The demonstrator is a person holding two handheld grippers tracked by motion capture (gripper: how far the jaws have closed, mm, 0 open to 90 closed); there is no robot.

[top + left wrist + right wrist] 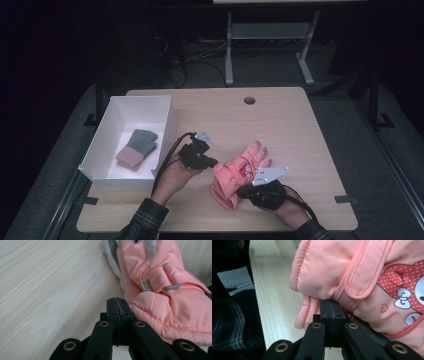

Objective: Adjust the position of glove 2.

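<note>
A pair of salmon-pink padded gloves (235, 172) lies stacked on the wooden table (300, 130), fingers pointing away from me. My left gripper (212, 162) sits just left of the cuff, jaws pressed together with nothing between them. In the left gripper view its tips (117, 307) rest against the glove's gathered wrist (170, 302), near a grey strap buckle (146, 285). My right gripper (241, 190) is at the near cuff end, also shut and empty. In the right gripper view its tips (331, 308) touch the underside of the glove (324, 272), which bears a cartoon print.
A white open box (167, 132) stands at the table's left, holding a grey-green and pink knit glove pair (137, 148). A cable hole (249, 100) is near the far edge. Another desk's legs (229, 55) stand on the floor beyond.
</note>
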